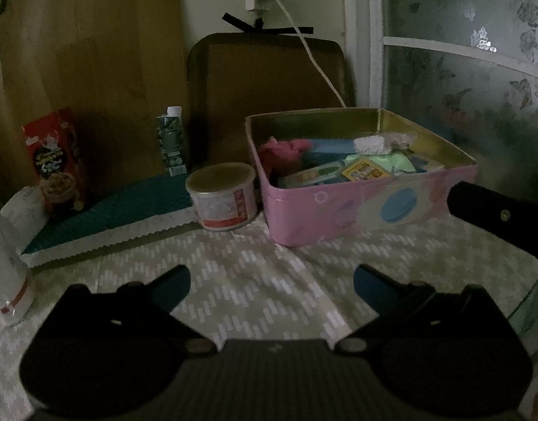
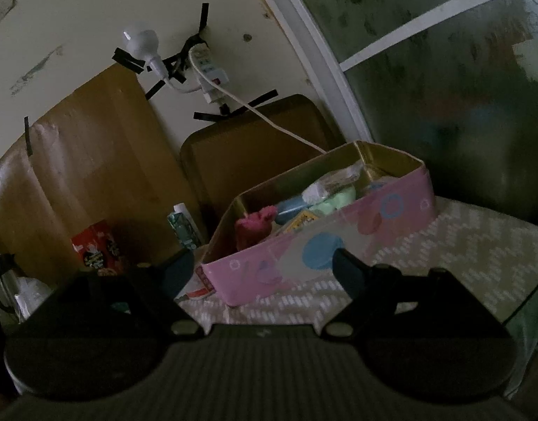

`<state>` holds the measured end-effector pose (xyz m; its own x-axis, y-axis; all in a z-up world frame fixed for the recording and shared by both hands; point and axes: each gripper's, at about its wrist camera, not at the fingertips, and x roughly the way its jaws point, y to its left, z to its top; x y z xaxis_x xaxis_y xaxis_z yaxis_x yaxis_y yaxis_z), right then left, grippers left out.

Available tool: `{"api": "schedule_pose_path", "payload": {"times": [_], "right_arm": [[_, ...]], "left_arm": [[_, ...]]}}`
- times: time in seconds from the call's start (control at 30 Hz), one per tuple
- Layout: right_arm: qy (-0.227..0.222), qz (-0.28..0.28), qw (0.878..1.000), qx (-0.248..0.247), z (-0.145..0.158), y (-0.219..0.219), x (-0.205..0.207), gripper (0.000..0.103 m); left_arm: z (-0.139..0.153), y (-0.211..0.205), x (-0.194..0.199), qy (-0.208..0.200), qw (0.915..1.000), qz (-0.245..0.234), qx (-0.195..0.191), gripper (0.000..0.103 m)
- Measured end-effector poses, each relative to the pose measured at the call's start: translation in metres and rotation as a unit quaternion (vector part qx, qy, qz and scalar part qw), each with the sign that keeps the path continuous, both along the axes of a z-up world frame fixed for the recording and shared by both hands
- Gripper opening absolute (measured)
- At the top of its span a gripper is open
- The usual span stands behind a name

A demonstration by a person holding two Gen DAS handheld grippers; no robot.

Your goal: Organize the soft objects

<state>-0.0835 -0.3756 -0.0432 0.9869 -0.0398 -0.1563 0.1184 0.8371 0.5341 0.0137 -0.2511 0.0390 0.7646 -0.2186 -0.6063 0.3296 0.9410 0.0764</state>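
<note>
A pink tin box (image 1: 356, 207) with a gold inside stands on the patterned tablecloth (image 1: 255, 280). In it lie a pink crumpled cloth (image 1: 284, 149), blue and green soft pieces (image 1: 384, 161), a white sponge-like piece (image 1: 369, 144) and a yellow packet (image 1: 365, 170). My left gripper (image 1: 270, 282) is open and empty, low over the cloth in front of the box. My right gripper (image 2: 263, 268) is open and empty, just before the box (image 2: 304, 245); the pink cloth (image 2: 253, 226) shows inside. Part of the right gripper (image 1: 497, 214) shows at the left view's right edge.
A round tin (image 1: 221, 196) stands left of the box. A teal mat (image 1: 111, 210) carries a red cereal box (image 1: 56, 159) and a small green carton (image 1: 172, 140). A white cylinder (image 1: 4, 263) stands at the left edge. A brown tray (image 1: 265, 84) leans on the wall.
</note>
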Motion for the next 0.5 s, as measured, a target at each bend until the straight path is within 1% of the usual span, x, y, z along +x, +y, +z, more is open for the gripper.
{"api": "schedule_pose_path", "payload": {"times": [0.17,0.5], "right_arm": [[0.005,0.002,1.000,0.003,-0.0030,0.0006,0.0014,0.088],[0.007,-0.002,1.000,0.008,-0.0049,-0.0004,0.0026,0.088]], "left_arm": [[-0.0019,-0.0023,-0.0007,-0.004,0.9999,0.003,0.013,0.103],[-0.0037,-0.0014,0.0011,-0.002,0.9999,0.006,0.013,0.103]]}}
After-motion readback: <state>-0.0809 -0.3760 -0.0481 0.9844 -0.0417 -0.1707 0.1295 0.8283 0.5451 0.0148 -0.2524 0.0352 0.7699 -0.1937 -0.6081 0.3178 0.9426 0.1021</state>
